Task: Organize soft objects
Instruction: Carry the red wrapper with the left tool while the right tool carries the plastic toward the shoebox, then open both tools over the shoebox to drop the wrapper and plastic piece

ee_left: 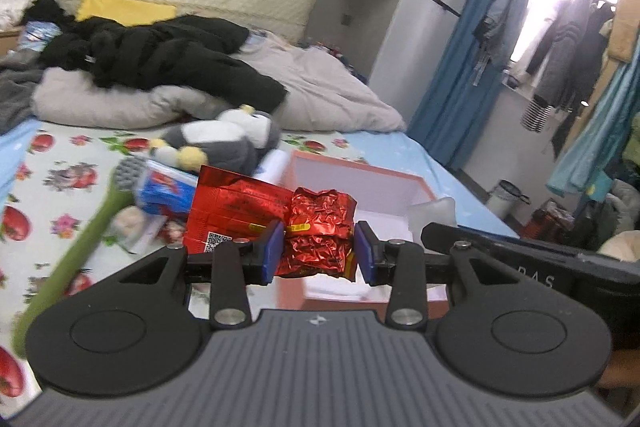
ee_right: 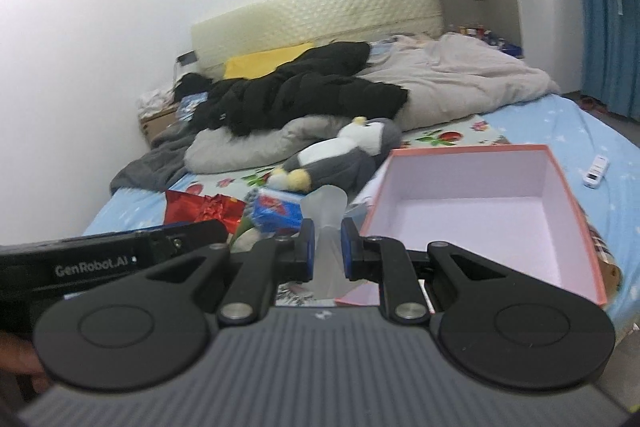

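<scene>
Foil packet (ee_left: 318, 233) before pink box (ee_left: 360, 179), beside plush penguin (ee_left: 224, 143)

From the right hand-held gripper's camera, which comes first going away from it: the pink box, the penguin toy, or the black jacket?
1. Pink box, just ahead of the right hand-held gripper, to its right.
2. Penguin toy, mid-bed, behind the box's left corner.
3. Black jacket, farther back near the headboard.

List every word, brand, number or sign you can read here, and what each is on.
"GenRobot.AI": side of the left hand-held gripper.
"D A S": partial letters on the right hand-held gripper.
Red foil bag: QR code and print, too blurred to read.
Blue packet: unreadable.
</scene>
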`<state>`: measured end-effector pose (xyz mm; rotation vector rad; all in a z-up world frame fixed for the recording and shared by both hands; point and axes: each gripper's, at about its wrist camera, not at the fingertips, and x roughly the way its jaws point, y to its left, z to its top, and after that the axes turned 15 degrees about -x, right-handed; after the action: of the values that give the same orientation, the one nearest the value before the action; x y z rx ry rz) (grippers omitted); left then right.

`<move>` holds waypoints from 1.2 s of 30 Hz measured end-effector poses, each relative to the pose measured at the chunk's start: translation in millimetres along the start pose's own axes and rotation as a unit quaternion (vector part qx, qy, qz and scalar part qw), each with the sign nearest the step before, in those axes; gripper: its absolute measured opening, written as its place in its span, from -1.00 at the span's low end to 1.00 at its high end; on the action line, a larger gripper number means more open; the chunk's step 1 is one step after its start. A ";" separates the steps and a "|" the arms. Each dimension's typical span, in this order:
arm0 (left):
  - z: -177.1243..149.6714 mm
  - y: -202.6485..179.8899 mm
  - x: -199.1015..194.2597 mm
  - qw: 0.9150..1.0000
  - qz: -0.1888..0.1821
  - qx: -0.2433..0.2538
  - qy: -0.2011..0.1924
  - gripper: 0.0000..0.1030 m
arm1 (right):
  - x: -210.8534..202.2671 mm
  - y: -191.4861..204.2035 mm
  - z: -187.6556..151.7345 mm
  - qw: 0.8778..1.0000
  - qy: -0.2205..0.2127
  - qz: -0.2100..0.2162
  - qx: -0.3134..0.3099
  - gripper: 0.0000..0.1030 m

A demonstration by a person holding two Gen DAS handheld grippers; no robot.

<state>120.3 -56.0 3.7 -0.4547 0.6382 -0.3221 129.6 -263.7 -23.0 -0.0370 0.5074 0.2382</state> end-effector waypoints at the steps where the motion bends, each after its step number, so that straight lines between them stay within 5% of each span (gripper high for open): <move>1: 0.5 -3.4 4.8 1.000 -0.006 -0.001 0.006 -0.14 | -1.9 -4.2 -1.7 1.000 0.000 -0.008 0.003 -0.67; 11: -9.2 -40.8 69.1 0.997 -0.036 0.024 0.062 -0.13 | 3.0 -55.0 -23.4 0.997 0.022 -0.063 0.032 -0.67; 25: -12.9 -49.8 216.3 0.986 -0.011 0.039 0.161 -0.13 | 86.9 -122.8 -46.0 0.991 0.088 -0.082 0.060 -0.65; 36: -17.7 -37.0 293.0 0.981 0.014 0.031 0.191 -0.14 | 141.4 -150.4 -68.4 0.986 0.132 -0.074 0.072 -0.60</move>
<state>326.1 -216.4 -135.6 -0.3256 1.0054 -0.4048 252.1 -385.6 -155.0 0.0351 0.7822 0.0503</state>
